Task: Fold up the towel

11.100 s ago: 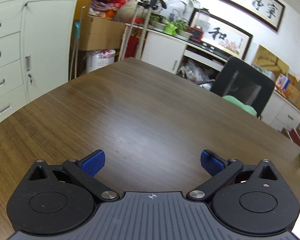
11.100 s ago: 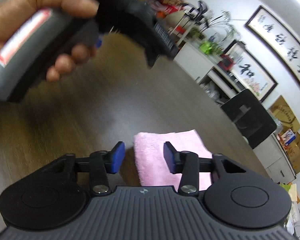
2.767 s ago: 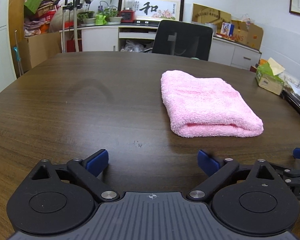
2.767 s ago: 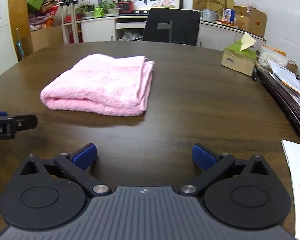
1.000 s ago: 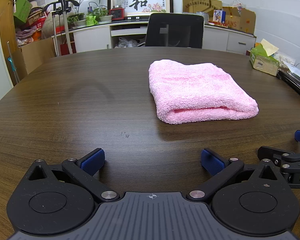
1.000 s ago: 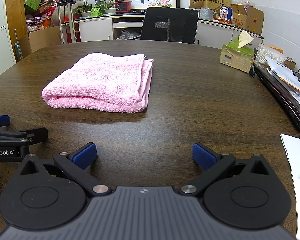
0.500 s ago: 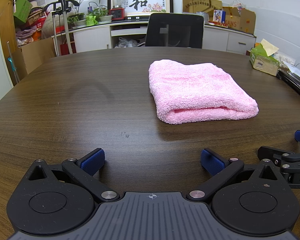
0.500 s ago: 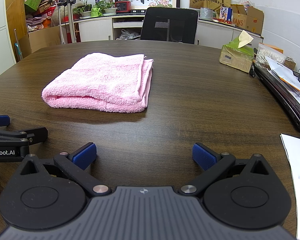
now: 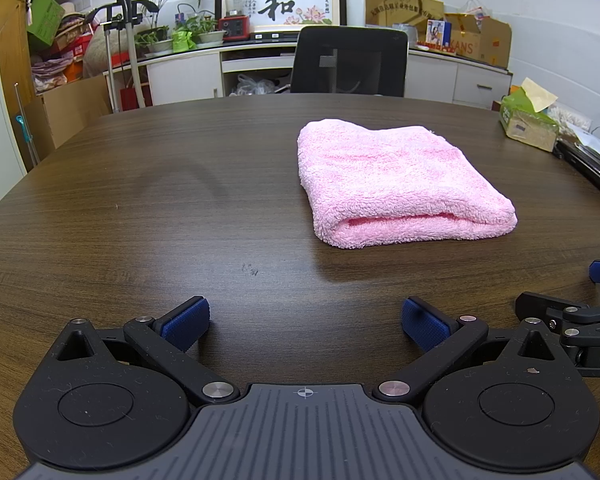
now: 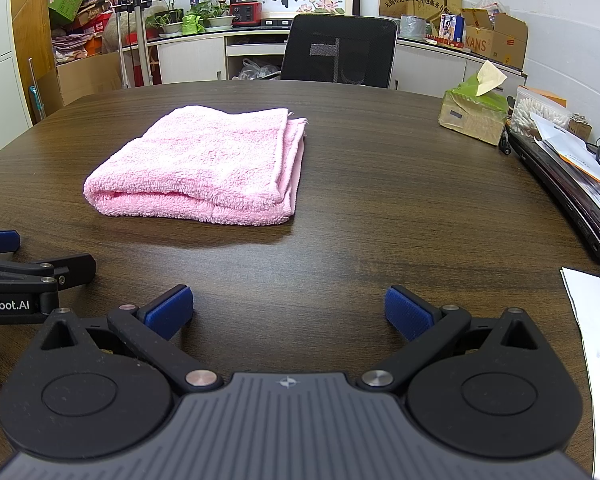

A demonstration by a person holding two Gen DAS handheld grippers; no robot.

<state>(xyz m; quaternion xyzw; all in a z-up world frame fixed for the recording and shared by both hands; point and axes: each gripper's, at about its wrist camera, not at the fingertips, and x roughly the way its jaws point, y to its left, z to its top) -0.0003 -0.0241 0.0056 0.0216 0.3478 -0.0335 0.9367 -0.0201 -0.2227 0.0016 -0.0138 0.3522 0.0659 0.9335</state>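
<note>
Two claws sit low at the near edge of the dark wood surface (image 9: 148,184), side by side, and both are spread wide with nothing between their blue pads. The pink towel (image 9: 396,184) lies flat on the surface, already folded into a thick rectangular bundle, well apart from both. From the left claw (image 9: 305,322) it lies ahead and to the right; from the right claw (image 10: 288,312) it lies ahead and to the left, so it sits roughly between the two lines of sight and farther out. In the right wrist view the bundle's long axis runs from near to far, slanting a little toward the right as it recedes. Its rounded fold faces the claws along the near edge, and the loose stacked edges show along its right side, where the layers step slightly apart. That puts the open edges on the right claw's side and a closed, rounded side toward the left claw. Neither claw looks clearly nearer, though the right one has the more direct line to the layered edge. The fold looks largely done, so any further fold would likely bring one short end over the other along that long axis.
</note>
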